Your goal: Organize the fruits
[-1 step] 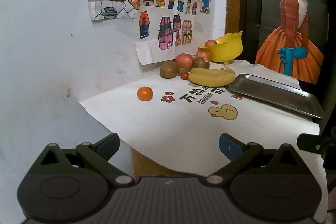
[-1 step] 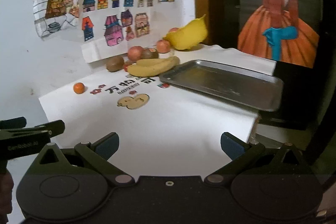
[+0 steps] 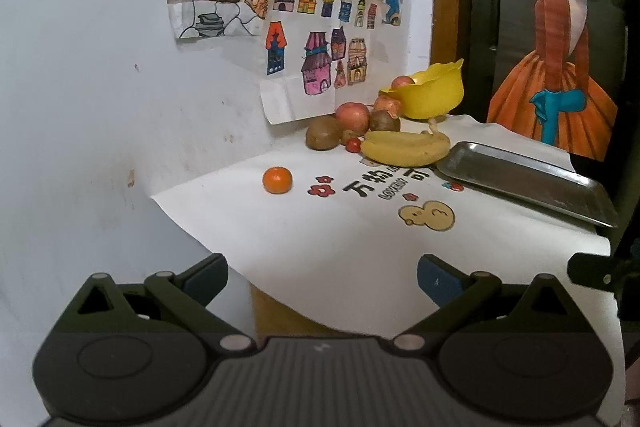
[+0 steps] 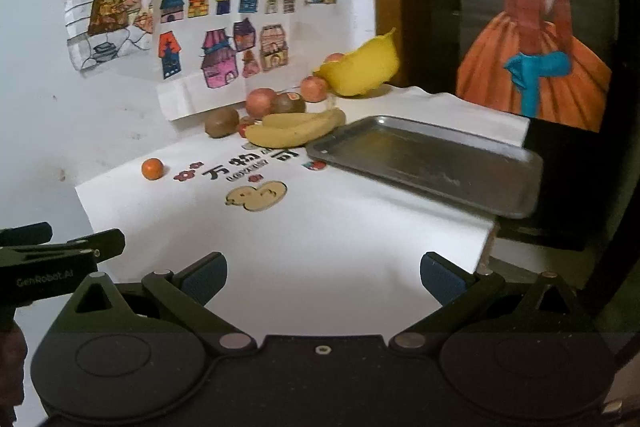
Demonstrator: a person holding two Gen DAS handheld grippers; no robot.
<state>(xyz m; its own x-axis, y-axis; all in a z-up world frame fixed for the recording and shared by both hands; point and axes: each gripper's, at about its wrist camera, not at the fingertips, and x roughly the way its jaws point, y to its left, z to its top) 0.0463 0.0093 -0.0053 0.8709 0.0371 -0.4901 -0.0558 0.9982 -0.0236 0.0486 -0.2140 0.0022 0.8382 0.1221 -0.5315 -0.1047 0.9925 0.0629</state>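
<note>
Fruit is piled at the back of the white-covered table: a bunch of bananas (image 3: pixel 404 148) (image 4: pixel 294 133), a kiwi (image 3: pixel 324 138) (image 4: pixel 221 122), a red apple (image 3: pixel 352 118) (image 4: pixel 261 103), a dark round fruit (image 3: pixel 384 121) and a small red fruit (image 3: pixel 353 145). A small orange (image 3: pixel 277 180) (image 4: pixel 152 169) lies alone to the left. A yellow bowl (image 3: pixel 432 95) (image 4: pixel 360 71) holds one more apple (image 3: pixel 402 82). My left gripper (image 3: pixel 322 279) hangs open over the table's near left corner. My right gripper (image 4: pixel 323 277) is open above the near edge. Neither holds anything.
An empty metal tray (image 3: pixel 520 179) (image 4: pixel 432 163) lies on the right, overhanging the cloth's edge. Drawings hang on the wall behind the fruit. A dark door with a painted figure stands at the right. The white cloth (image 4: pixel 320 227) carries printed characters in the middle.
</note>
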